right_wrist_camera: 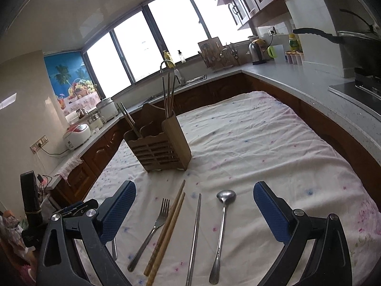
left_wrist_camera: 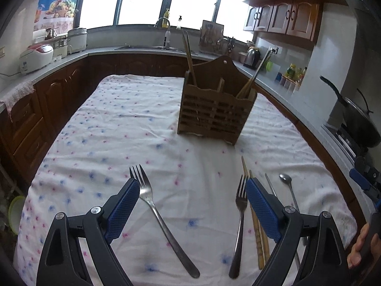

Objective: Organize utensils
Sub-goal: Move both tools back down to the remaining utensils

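Note:
A wooden utensil holder (left_wrist_camera: 212,112) stands mid-table with chopsticks in it; it also shows in the right wrist view (right_wrist_camera: 162,143). My left gripper (left_wrist_camera: 191,186) is open and empty above two forks: one fork (left_wrist_camera: 164,224) near its left finger, another fork (left_wrist_camera: 239,224) by its right finger. Wooden chopsticks (left_wrist_camera: 256,224) and a spoon (left_wrist_camera: 289,190) lie further right. My right gripper (right_wrist_camera: 194,190) is open and empty over a fork (right_wrist_camera: 152,231), wooden chopsticks (right_wrist_camera: 166,231), a metal chopstick (right_wrist_camera: 195,236) and a spoon (right_wrist_camera: 221,228).
The table wears a white flowered cloth (left_wrist_camera: 123,124). Kitchen counters run around it, with rice cookers (left_wrist_camera: 35,57) at left, a sink (left_wrist_camera: 154,46) at the back, a kettle (left_wrist_camera: 252,57) and a wok (left_wrist_camera: 357,119) at right.

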Demonstrator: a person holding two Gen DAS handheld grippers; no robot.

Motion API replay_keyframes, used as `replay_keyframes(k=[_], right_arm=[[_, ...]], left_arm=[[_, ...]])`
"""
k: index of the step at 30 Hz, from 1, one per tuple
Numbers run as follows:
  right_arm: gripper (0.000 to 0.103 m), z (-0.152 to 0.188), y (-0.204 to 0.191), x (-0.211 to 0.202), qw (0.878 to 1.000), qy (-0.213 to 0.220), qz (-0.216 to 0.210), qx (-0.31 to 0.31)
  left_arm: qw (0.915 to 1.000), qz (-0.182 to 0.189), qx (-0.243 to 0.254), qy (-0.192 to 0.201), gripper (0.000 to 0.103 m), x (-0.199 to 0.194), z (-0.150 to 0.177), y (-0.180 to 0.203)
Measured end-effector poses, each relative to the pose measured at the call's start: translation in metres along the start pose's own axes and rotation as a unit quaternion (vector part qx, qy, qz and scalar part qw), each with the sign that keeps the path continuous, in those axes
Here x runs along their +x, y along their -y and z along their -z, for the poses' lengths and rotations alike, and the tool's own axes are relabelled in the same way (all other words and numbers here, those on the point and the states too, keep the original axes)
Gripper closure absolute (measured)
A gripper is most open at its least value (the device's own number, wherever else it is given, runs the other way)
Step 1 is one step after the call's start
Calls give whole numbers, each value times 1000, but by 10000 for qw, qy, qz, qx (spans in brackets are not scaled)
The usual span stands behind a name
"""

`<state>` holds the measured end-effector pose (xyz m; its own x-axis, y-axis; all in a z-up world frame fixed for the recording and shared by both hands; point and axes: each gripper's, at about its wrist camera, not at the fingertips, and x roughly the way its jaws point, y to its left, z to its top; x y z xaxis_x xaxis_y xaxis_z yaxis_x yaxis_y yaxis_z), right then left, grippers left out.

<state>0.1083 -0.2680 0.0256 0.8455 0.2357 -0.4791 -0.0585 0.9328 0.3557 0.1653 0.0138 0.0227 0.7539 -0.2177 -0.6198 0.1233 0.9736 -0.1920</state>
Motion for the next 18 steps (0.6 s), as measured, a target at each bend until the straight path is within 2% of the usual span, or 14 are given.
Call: replay_keyframes(k=[13, 16, 18], right_arm=[[5, 8, 4, 24, 9988, -460, 102, -152], [14, 10, 6, 35, 9974, -659, 217, -204], [21, 11, 8, 43, 9962, -798, 290, -208]], left_arm=[[9992, 206, 264, -222, 13, 26, -19, 25], [9986, 253, 319, -344, 16, 39, -24, 30], [9978, 300, 360, -472, 23, 52, -28, 34]])
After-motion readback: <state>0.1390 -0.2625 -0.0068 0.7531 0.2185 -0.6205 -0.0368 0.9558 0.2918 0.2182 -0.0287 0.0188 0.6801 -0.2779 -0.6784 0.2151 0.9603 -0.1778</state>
